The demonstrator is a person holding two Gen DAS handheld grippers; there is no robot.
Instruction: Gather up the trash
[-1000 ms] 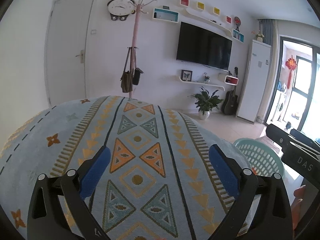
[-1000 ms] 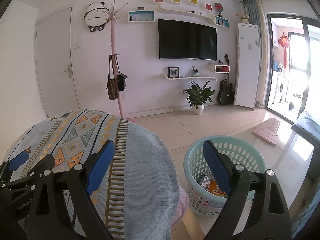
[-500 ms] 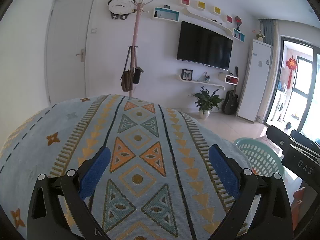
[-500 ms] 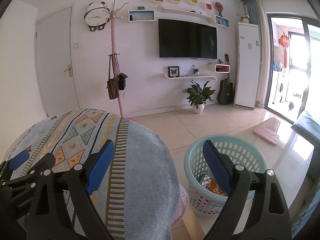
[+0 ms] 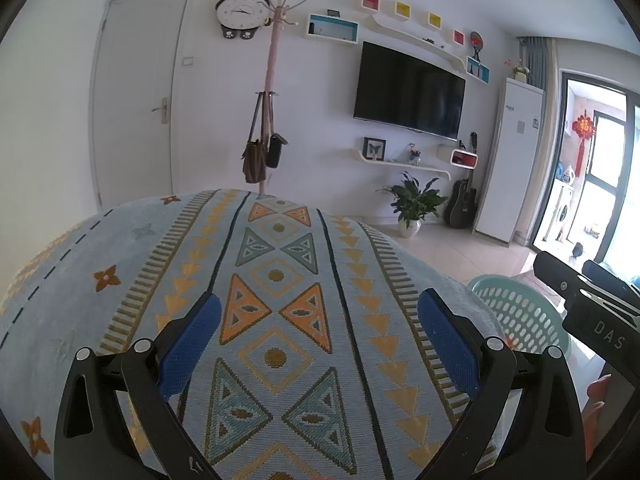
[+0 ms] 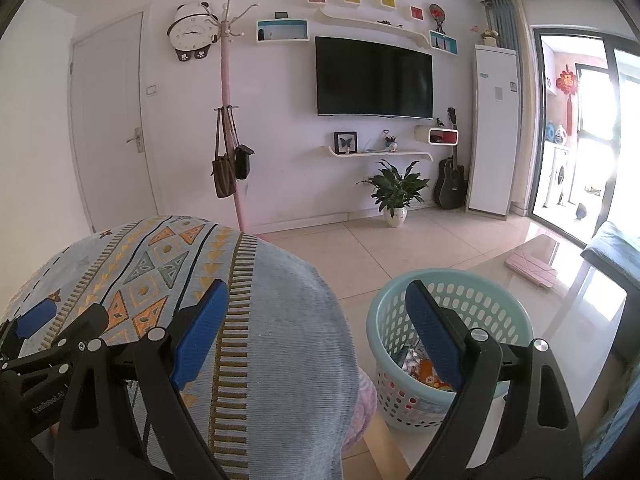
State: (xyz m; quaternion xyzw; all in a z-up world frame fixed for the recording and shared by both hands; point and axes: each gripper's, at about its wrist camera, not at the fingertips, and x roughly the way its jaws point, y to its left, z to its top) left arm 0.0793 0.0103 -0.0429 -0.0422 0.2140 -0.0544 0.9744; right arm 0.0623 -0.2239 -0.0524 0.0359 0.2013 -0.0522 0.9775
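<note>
Beside patterned cushion [image 6: 256, 320], teal basket [image 6: 516, 320] holds wrappers [image 6: 424, 368].

Left gripper [image 5: 318, 338] and right gripper [image 6: 318, 322] both gape wide, empty.

Patterned cloth [image 5: 276, 320] covered the rounded surface. Basket [image 6: 452, 312] stood on tiled floor [image 6: 360, 256] beside it, wrappers [image 6: 424, 368] inside.

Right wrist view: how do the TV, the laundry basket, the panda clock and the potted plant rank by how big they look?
1. Laundry basket, though nearness inflates it
2. TV
3. Potted plant
4. Panda clock, close to the plant
</note>
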